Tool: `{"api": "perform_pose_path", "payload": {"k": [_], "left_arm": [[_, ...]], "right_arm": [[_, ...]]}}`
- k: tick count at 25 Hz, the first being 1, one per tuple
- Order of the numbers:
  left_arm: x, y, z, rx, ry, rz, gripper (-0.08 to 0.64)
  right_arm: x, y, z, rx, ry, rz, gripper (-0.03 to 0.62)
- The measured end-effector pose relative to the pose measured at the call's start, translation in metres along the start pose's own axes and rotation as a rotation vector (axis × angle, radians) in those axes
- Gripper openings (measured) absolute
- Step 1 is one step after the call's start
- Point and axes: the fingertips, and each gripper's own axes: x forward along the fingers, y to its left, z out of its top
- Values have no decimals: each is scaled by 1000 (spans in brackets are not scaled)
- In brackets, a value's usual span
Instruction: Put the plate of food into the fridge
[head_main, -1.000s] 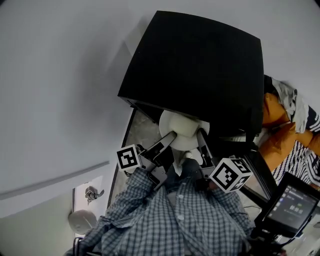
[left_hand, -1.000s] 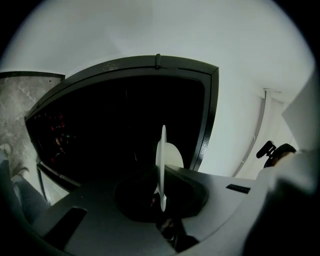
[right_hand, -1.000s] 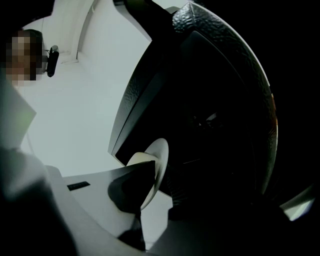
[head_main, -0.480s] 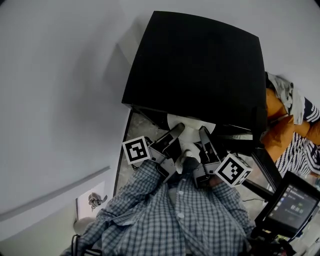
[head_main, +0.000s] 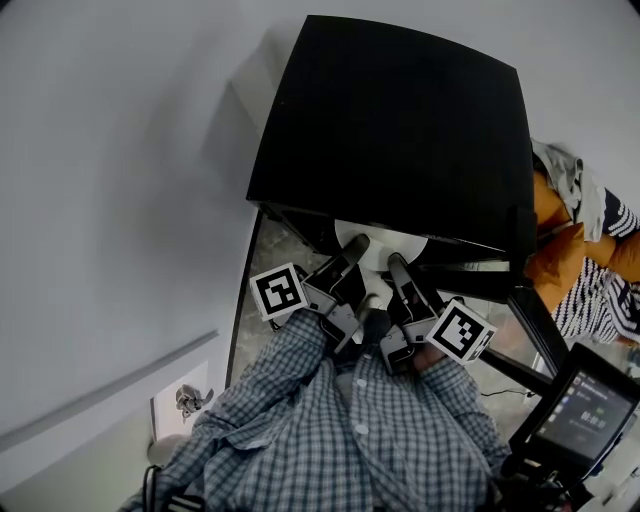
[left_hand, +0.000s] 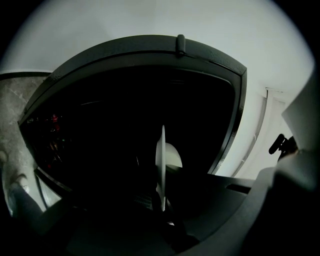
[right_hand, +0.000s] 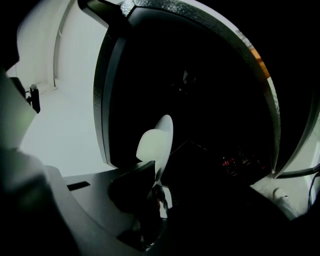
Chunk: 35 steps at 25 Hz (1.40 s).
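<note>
Left gripper (head_main: 355, 246), right gripper (head_main: 394, 264) jaws clamp plate (head_main: 412, 245) rim.

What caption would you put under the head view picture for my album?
Left gripper and right gripper hold a white plate at the black fridge's opening.

My head view is evenly lit, fisheye-bent at the edges; the matte black boxy fridge (head_main: 400, 130) throws a soft shadow leftward. Both gripper views are dim with black corners; only the white round plate (left_hand: 170, 156) catches light
</note>
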Motion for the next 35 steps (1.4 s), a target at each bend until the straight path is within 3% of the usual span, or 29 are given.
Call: {"api": "perform_pose_path", "payload": {"k": [7,19,35], "left_arm": [[3,10,1,-22,-57,10,23],[-2,45,1,-114,-115,63,25],[3,53,4,30,-31,122,26]], "right_arm": [[8,-1,-17,63,64,51,67],[14,-31,-30,209,74,-16,41],[22,-44,-23,344,-20,-13,40]]}}
